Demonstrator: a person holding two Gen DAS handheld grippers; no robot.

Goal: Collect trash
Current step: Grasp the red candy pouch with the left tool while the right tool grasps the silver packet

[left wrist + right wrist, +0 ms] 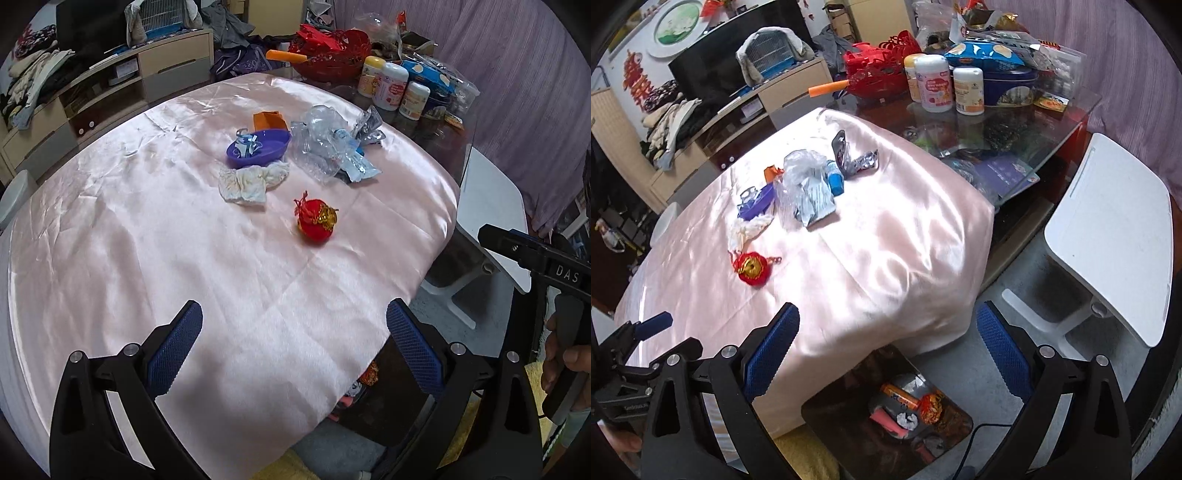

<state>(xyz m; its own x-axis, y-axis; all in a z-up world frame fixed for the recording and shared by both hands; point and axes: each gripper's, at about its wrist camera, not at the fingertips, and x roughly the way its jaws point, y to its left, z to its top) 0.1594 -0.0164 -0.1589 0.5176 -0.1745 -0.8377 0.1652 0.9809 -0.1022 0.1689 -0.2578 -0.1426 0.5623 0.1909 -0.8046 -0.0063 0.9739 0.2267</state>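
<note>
On the pink cloth [155,236] lie a red and gold ornament [315,220], a crumpled white tissue [251,182], a purple bowl [258,148] with blue scraps, an orange wrapper [269,120] and a heap of clear plastic and blue wrappers [332,147]. My left gripper [293,347] hangs open over the near edge of the cloth, nothing between its fingers. My right gripper [886,354] is open too, above a dark bin [886,413] on the floor that holds wrappers and a red-gold ball. The same ornament [752,271] and plastic heap [809,184] lie farther back on the cloth.
Jars [936,88], a blue tin [1008,86] and a red basket [875,70] crowd the glass table's far end. A white stool [1108,236] stands to the right. A low cabinet [110,96] with piled clothes lines the back left. A hand [561,365] holds the other gripper's handle.
</note>
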